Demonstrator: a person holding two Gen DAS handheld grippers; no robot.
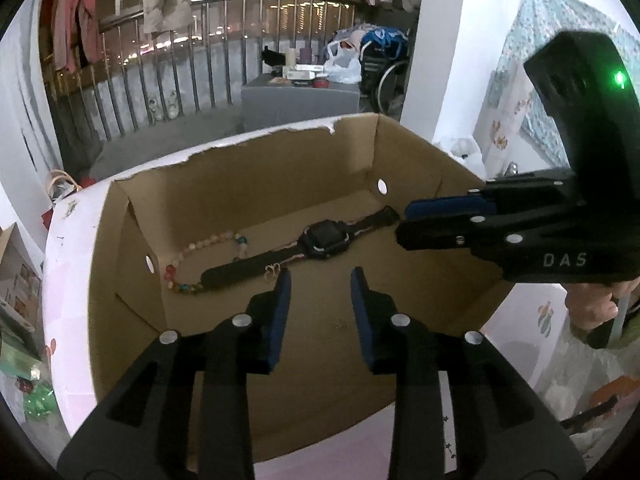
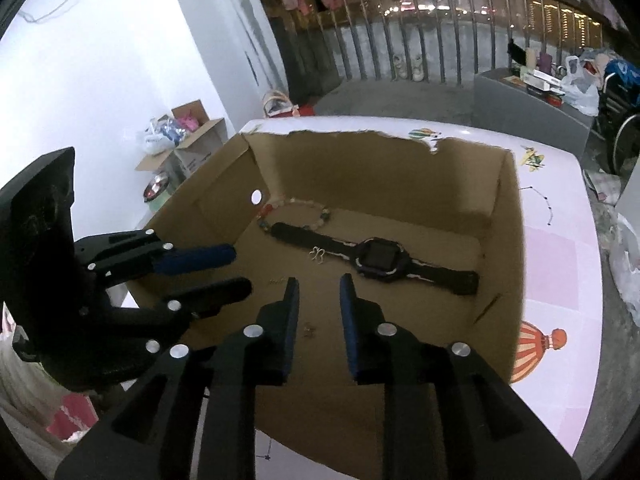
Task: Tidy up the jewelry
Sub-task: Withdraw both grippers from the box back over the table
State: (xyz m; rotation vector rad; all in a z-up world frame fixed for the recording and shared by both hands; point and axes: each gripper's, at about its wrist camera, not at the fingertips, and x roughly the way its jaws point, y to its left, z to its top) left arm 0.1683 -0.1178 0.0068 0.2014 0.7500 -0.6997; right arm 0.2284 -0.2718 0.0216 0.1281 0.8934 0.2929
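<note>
Cardboard brown box (image 1: 240,168) holds the black square-faced wristwatch (image 1: 320,238) and pastel bead bracelet (image 1: 208,252) on its floor; my left tongs (image 1: 320,284) and right tongs (image 2: 319,286) hover parted, empty

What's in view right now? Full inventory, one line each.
cardboard box: 1, brown, open, on the table
table: 1, white and pink with balloon prints, under the box
watch: 1, black, flat on the box floor
bead bracelet: 1, multicoloured, box floor, at the watch strap's end
small charm: 1, pale metal, beside the strap
tiny piece: 1, too small to identify, box floor
left gripper: 1, black with blue pads, open, empty, over the box
right gripper: 1, same colours, open, empty, over the box
</note>
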